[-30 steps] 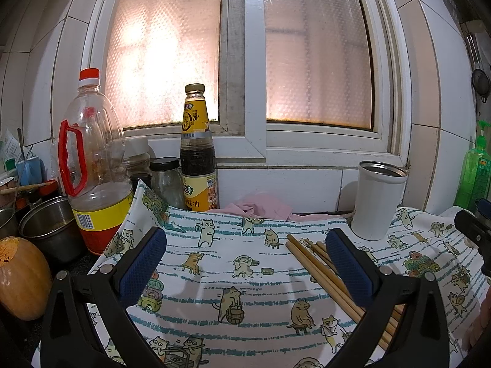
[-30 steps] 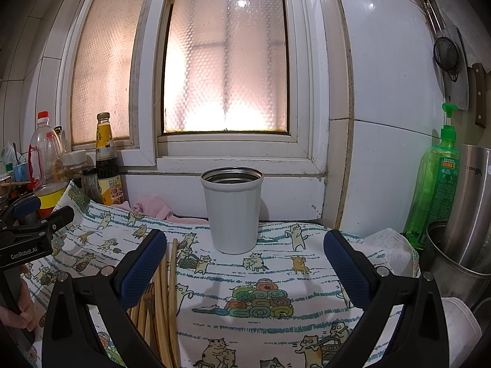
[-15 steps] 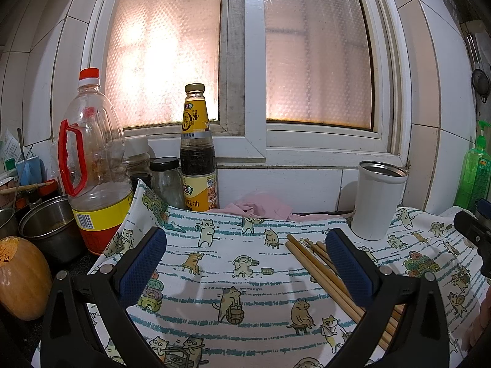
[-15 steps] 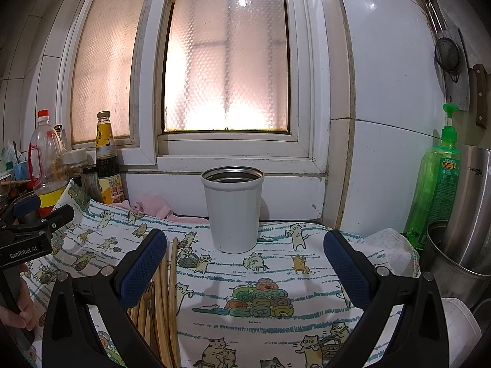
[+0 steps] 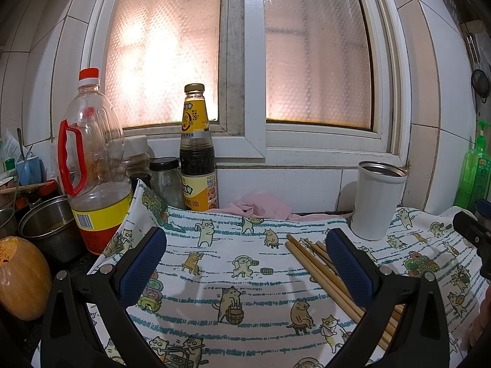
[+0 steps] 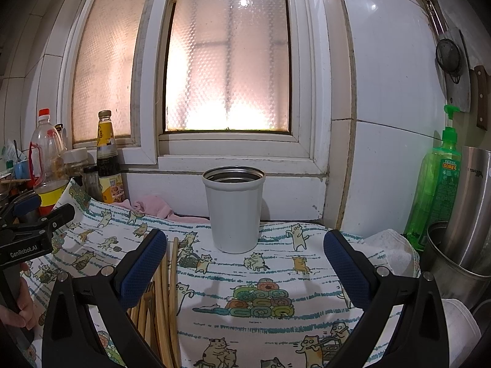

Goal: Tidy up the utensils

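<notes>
Several wooden chopsticks (image 5: 319, 271) lie flat on a cat-print cloth (image 5: 239, 263); in the right wrist view the chopsticks (image 6: 167, 294) run under my left finger. A white metal cup (image 5: 376, 200) stands upright on the cloth near the wall, also seen in the right wrist view (image 6: 233, 209). My left gripper (image 5: 245, 263) is open and empty above the cloth, left of the chopsticks. My right gripper (image 6: 245, 263) is open and empty, in front of the cup. The other gripper shows at each view's edge.
An oil bottle (image 5: 92, 165), a sauce bottle (image 5: 198, 150), jars and a steel pot (image 5: 50, 224) stand at the left with a pumpkin (image 5: 21, 279). A pink rag (image 5: 260, 207) lies by the wall. A green soap bottle (image 6: 438, 181) and steel containers (image 6: 463, 227) stand at the right.
</notes>
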